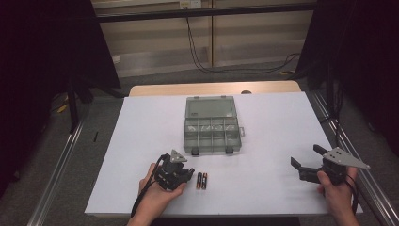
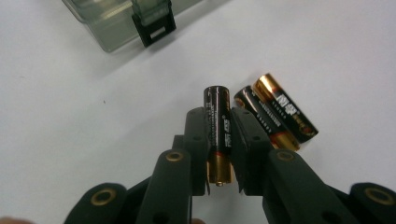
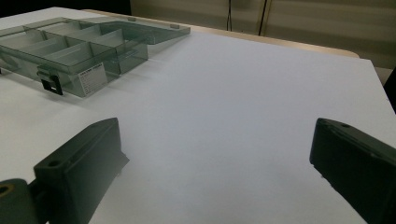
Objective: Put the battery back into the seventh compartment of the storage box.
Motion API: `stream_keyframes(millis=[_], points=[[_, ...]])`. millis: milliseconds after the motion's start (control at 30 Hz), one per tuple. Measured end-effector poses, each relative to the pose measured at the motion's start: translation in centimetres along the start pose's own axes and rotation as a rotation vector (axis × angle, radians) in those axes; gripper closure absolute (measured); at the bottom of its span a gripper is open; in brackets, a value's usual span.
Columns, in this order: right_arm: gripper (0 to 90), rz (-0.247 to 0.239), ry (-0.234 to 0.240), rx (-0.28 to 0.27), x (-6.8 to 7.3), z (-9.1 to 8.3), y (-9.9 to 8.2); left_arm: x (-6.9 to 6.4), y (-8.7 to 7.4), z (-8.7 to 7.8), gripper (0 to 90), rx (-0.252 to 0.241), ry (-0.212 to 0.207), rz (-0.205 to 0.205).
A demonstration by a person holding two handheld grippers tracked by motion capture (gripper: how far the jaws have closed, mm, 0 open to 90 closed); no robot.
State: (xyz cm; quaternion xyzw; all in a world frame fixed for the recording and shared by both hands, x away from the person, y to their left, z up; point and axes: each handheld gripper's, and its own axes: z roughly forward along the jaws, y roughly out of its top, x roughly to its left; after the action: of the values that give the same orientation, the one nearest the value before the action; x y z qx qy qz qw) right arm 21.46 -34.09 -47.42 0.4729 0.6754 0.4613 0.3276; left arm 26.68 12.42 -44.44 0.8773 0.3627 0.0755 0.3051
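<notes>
Held battery: black with a gold end, clamped lengthwise between the two black jaws of the left gripper, gold end toward the gripper body, black end projecting just past the jaw tips. Jaws pressed against both of its long sides. Seen in the high view near the front edge of the table, left of centre, hidden under the left gripper and the left hand.

Two loose batteries: same black-and-gold type, lying flat on the white table surface, side by side and touching each other, just beside the held one; nearest of the pair close against the outer face of one jaw. In the high view, the loose pair just to the right of the left gripper, pointing toward the organiser.

Clear compartment box: lid open and folded back, several divided compartments, two black latches on the near wall; set at the table's centre, beyond the batteries. Corner and one latch visible at the top of the left gripper view.

Right gripper: jaws spread wide, nothing between them, held by the right hand near the right front of the table, well apart from batteries and box.
</notes>
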Motion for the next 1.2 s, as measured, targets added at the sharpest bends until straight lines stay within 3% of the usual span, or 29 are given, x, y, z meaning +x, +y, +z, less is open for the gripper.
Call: stream_keyframes(millis=[400, 667, 900, 1200], points=[[1.7, -0.004, 0.004, -0.007, 0.0, -0.1, 0.0, 0.4, 1.5, -0.3, 77.1, -0.039, -0.031, -0.022], [1.7, -0.007, 0.007, -0.006, 0.1, 0.0, -0.1, 0.5, 3.1, -0.2, 77.1, -0.048, -0.066, -0.011], [1.7, -0.010, 0.006, -0.009, 0.1, 0.0, -0.1, 0.4, 4.2, 0.2, 77.1, -0.053, -0.071, 0.012], [1.5, -0.013, 0.004, -0.015, 0.1, 0.0, -0.2, 0.7, 5.7, 0.4, 77.1, -0.065, -0.081, 0.010]])
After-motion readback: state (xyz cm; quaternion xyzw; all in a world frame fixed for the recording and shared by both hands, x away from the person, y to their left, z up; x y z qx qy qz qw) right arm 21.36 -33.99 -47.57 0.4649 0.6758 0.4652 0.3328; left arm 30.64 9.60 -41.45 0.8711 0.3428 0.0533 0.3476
